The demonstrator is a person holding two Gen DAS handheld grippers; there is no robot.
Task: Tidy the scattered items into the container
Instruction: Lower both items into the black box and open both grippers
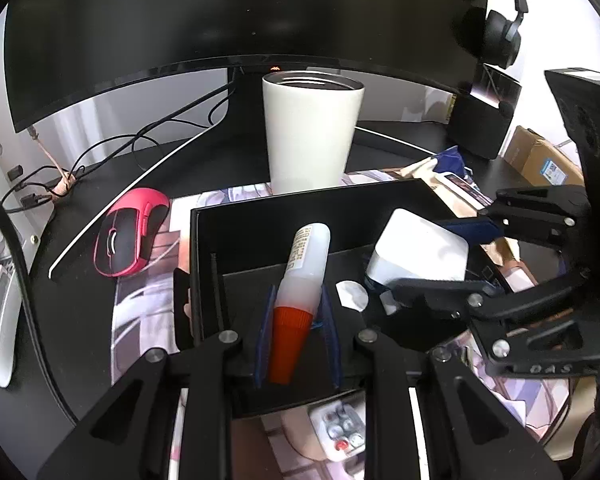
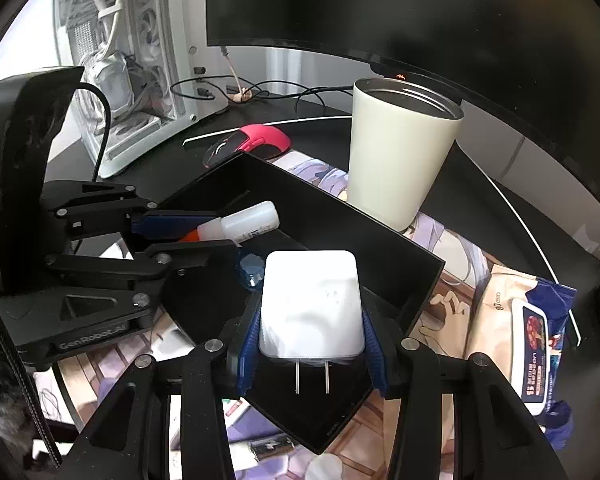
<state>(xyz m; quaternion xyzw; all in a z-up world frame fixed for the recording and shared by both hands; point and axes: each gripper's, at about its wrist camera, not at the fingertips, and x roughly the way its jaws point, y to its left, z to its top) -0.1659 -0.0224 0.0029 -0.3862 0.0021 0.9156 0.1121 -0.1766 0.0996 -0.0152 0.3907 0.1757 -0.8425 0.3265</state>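
Observation:
A black open box (image 1: 260,216) (image 2: 340,216) sits on a printed desk mat. My left gripper (image 1: 296,336) (image 2: 188,226) is shut on a small white glue bottle with an orange cap (image 1: 300,284) (image 2: 244,222), held over the box's inside. My right gripper (image 2: 312,344) (image 1: 432,256) is shut on a white plug-in charger (image 2: 312,304) (image 1: 420,246), prongs toward the camera, also over the box. A small white disc (image 1: 352,295) and a blue item (image 2: 251,271) lie on the box floor.
A tall cream tumbler (image 1: 312,132) (image 2: 400,152) stands just behind the box. A pink and black mouse (image 1: 130,232) (image 2: 256,140) lies to its left. A wet-wipes pack (image 2: 536,340) lies right of the box; a blister pack (image 1: 340,428) is near its front. A monitor, cables and headphones (image 1: 496,20) are behind.

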